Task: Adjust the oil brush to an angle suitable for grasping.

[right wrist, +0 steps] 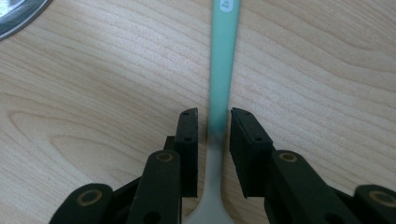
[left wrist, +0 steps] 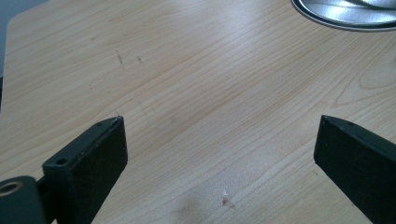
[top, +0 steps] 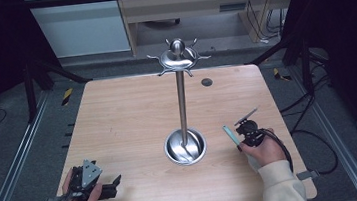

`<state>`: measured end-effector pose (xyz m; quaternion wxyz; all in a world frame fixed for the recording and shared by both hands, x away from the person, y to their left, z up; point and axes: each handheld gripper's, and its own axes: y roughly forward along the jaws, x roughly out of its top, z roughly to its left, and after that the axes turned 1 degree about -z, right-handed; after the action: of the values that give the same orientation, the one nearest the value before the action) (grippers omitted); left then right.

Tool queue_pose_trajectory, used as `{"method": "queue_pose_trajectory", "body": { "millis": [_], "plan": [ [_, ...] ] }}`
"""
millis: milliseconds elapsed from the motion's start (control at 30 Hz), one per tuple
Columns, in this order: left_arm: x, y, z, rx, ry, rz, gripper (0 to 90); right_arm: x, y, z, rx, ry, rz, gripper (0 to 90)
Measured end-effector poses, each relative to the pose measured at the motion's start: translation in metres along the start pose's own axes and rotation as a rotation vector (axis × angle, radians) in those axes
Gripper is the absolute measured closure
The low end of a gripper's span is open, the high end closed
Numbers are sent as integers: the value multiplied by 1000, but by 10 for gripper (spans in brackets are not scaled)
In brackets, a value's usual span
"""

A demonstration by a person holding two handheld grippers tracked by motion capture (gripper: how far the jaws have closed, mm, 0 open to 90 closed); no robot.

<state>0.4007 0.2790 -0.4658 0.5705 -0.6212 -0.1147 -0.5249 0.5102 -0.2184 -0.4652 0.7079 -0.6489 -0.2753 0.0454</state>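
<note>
The spoon (right wrist: 222, 70) with the green handle lies on the bench (top: 118, 117), near the right edge, a little to the right of the shiny stand (top: 182, 105). The right gripper (right wrist: 214, 116) has its fingers (right wrist: 188, 140) on both sides of the thin handle. They sit very close to it, with a thin gap on the left side and the right one about touching. It looks like they are closing in to grab the spoon, but it cannot be told for sure if they press on it yet. The round end of the spoon points back toward the person's hand (top: 262, 152), so the green end sticks out in front. Holding the thin part probably makes the spoon easy to lift.

The stand is a tall metal pole with a round dish at the bottom and small hooks at the top. The hooks look made for hanging things, so the spoon may be going there.

The left gripper (top: 106, 190) rests at the near left corner of the bench. Its fingers (left wrist: 93, 154) are wide apart and hold nothing. It seems to be waiting out of the way.

There is a small white mark at the tip of the green handle, too small to read.
</note>
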Motion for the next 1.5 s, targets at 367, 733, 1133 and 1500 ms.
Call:
{"method": "queue_pose_trajectory", "body": {
  "millis": [367,733,1133,1500],
  "plan": [
    [0,1,0,-3,0,1,23,10,-2,0,7,3,20,741],
    [0,1,-1,-3,1,1,23,12,3,-2,16,-6,72,749],
    [0,1,-1,-5,3,1,23,12,6,-2,11,-4,87,775],
    [0,1,-1,-4,3,3,23,12,6,-1,-5,10,90,813]
  ]
}}
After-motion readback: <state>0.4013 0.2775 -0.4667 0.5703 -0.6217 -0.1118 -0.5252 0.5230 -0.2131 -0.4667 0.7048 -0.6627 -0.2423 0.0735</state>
